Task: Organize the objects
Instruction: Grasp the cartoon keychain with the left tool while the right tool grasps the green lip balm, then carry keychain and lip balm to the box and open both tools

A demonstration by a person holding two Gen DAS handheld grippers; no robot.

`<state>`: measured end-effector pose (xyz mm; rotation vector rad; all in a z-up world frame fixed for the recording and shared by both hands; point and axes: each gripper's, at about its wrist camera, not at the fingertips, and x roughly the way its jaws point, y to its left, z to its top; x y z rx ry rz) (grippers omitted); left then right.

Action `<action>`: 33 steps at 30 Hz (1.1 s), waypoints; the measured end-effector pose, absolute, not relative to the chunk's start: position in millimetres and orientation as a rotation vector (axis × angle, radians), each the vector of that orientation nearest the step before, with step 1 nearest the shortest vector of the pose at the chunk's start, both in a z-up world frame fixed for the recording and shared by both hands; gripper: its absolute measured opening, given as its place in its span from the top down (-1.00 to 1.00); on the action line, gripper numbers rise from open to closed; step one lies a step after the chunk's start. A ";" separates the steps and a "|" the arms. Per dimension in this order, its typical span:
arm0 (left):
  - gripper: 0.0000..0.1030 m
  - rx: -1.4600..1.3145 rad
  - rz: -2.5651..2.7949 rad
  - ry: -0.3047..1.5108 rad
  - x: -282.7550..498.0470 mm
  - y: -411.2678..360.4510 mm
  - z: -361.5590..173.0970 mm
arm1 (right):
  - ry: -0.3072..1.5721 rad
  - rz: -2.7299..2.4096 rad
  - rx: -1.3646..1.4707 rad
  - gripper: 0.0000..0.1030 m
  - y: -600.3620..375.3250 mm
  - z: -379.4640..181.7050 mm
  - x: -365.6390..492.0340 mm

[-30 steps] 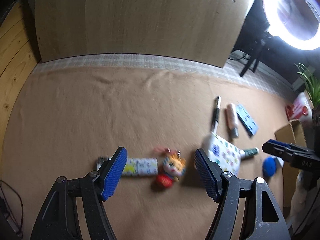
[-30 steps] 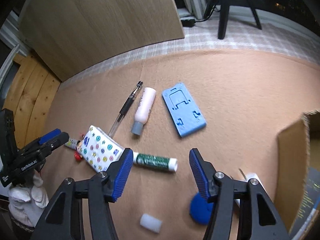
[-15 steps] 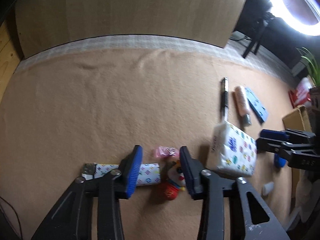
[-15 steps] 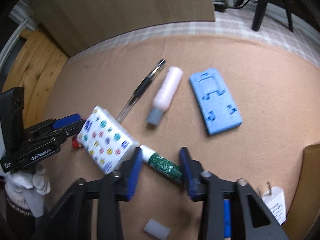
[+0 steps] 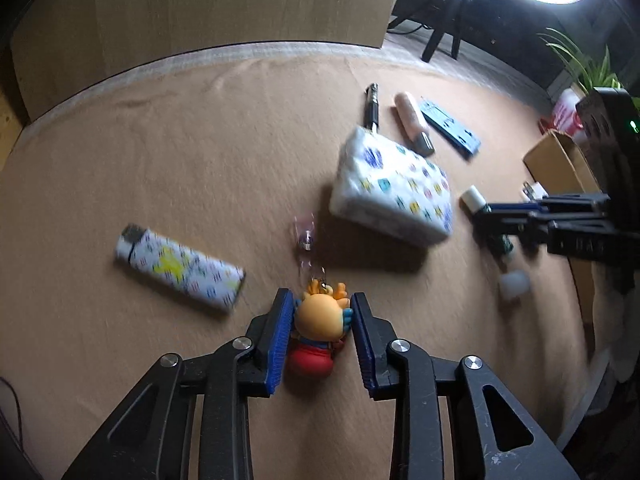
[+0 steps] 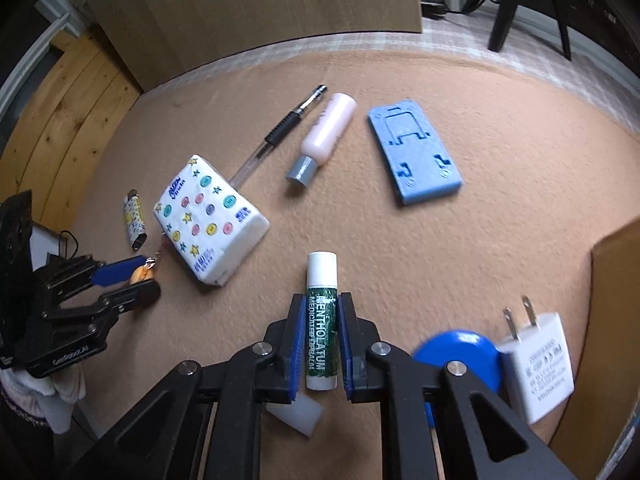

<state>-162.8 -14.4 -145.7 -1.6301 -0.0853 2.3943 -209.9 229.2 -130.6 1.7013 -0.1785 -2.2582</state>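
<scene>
1. Two blue pads of the left gripper [image 5: 320, 322] have just been closing and now pinch the orange toy keychain [image 5: 320, 316] on the tan mat [image 5: 160, 168], near the patterned lighter [image 5: 178, 266] and tissue pack [image 5: 394, 192].
2. The right gripper [image 6: 320, 336] has just closed, clamping the green lip balm [image 6: 321, 320], which lies on the mat between the tissue pack [image 6: 210, 218] and white charger [image 6: 538, 364].

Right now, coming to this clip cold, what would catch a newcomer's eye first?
Both grippers are down on the tan cloth at once. The right gripper has closed on a green lip balm stick, and the left gripper has been closing around a small orange toy keychain. Between them lies a white tissue pack with colourful dots.
</scene>
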 end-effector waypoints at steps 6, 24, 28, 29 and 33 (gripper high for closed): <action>0.40 -1.622 2.386 -0.141 -133.8 -12.6 -146.4 | -0.142 -2.288 1.705 0.73 232.4 -127.9 -200.7; 0.43 -1.586 2.404 -0.371 -96.6 -8.6 -133.2 | -0.318 -2.415 1.617 0.73 258.0 -105.4 -157.6; 0.43 -1.568 2.426 -0.385 -99.0 -5.6 -125.4 | -0.328 -2.464 1.584 0.73 265.4 -94.1 -139.5; 0.43 -1.563 2.429 -0.386 -100.0 -4.6 -123.5 | -0.326 -2.478 1.575 0.73 268.5 -91.2 -135.0; 0.43 -1.531 2.452 -0.372 -103.6 2.0 -110.1 | -0.352 -2.530 1.533 0.73 285.7 -76.9 -113.0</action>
